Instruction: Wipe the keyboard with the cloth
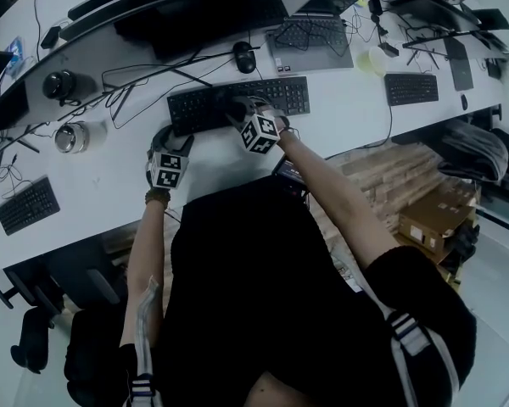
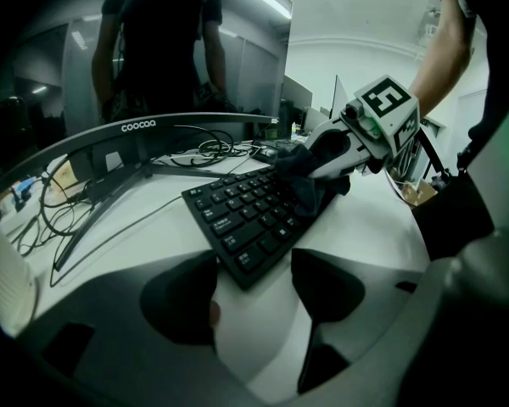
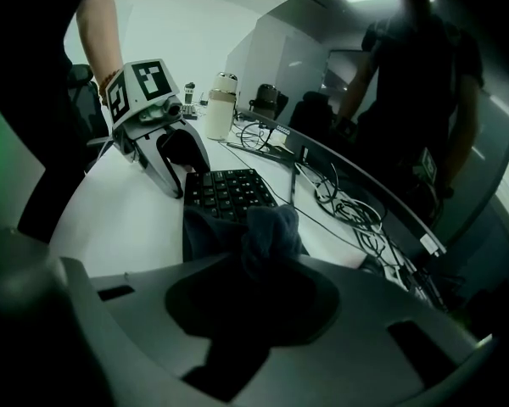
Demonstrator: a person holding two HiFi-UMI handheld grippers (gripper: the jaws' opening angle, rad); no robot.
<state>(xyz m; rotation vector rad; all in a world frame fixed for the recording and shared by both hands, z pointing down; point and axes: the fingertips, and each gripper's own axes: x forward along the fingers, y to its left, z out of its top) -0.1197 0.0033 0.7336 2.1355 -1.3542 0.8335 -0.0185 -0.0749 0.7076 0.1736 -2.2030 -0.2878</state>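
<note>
The right gripper (image 3: 256,265) is clamped on a bunched dark grey cloth (image 3: 270,230), which rests on the keys of the black computer keyboard (image 3: 227,191) lying on the white worktop (image 3: 123,223). The left gripper (image 2: 254,271) has its jaws apart, straddling a corner of the keyboard's end; I cannot tell whether they touch it.

We held our left gripper (image 2: 254,291) with jaws apart, the black keyboard's (image 2: 246,219) near corner between them on the tabletop (image 2: 365,227). Our right gripper (image 2: 318,164) pressed a dark cloth (image 2: 304,185) onto its far end.
</note>
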